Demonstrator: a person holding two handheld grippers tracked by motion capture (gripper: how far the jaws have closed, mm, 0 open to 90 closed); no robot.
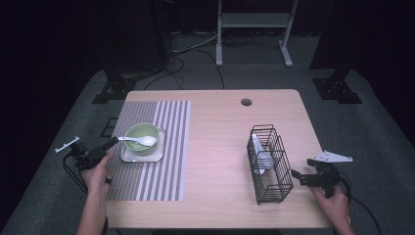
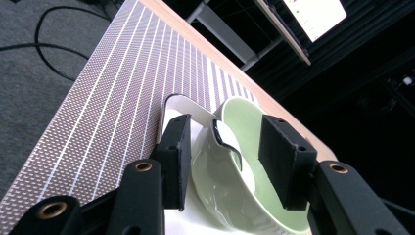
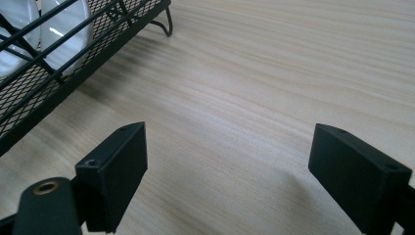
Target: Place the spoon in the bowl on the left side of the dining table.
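Now the desk (image 1: 220,142) carries a striped mat (image 1: 166,147) along its left edge, the green bowl (image 1: 142,137) on its plate (image 1: 128,156) there, spoon (image 1: 139,141) across it, left gripper (image 2: 222,156) jaws apart around the handle, right gripper (image 3: 230,171) gaping beside the rack (image 1: 269,164).

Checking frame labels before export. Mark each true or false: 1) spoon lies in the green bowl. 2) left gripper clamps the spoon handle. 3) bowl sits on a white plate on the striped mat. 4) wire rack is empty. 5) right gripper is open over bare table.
1) True: the spoon lies across the bowl.
2) False: the left gripper has its pads either side of the handle without pressing on it.
3) True: the bowl sits on the plate, on the mat.
4) False: the rack holds white tableware.
5) True: the right gripper is open over the table.
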